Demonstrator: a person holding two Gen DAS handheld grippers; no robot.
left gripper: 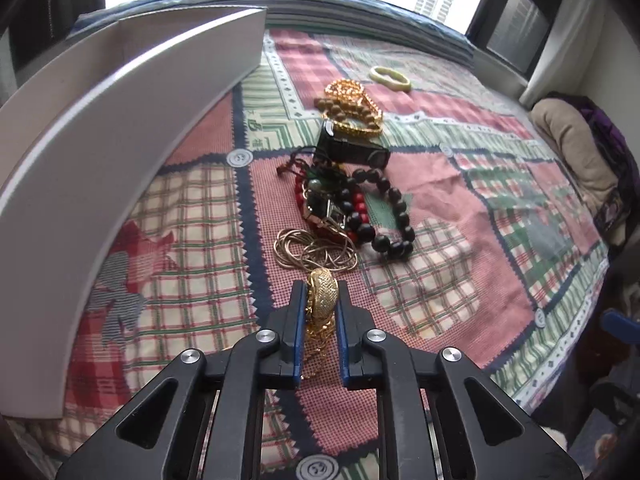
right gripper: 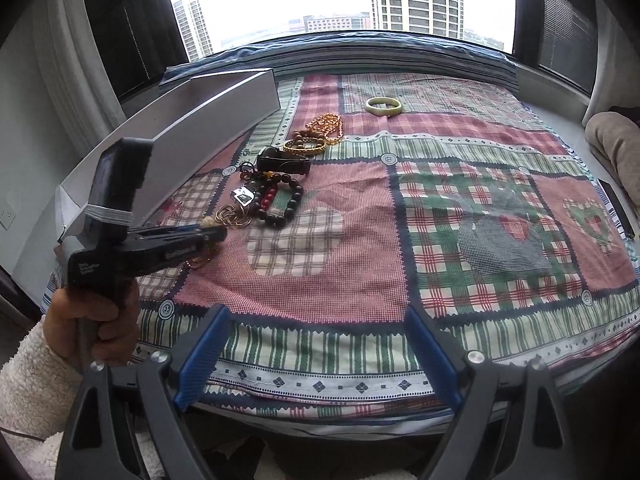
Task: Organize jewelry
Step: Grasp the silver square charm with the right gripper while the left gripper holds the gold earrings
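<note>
My left gripper (left gripper: 319, 294) is shut on a gold mesh bracelet (left gripper: 321, 298) whose chain hangs down between the fingers, just above the quilt. Ahead lies a jewelry pile: a thin gold chain (left gripper: 314, 252), a black bead bracelet (left gripper: 386, 216), red beads (left gripper: 358, 210), a black case (left gripper: 348, 148), gold bead bangles (left gripper: 354, 106) and a pale jade bangle (left gripper: 390, 77). A long white box (left gripper: 120, 128) stands to the left. My right gripper (right gripper: 316, 332) is open and empty over the quilt's near edge. In the right wrist view the left gripper (right gripper: 212, 234) sits beside the pile (right gripper: 272, 196).
A patchwork quilt (right gripper: 400, 220) covers the bed by a window. A beige cushion (left gripper: 576, 148) lies at the right edge. A dark flat object (right gripper: 618, 208) rests at the quilt's far right. The white box also shows in the right wrist view (right gripper: 192, 132).
</note>
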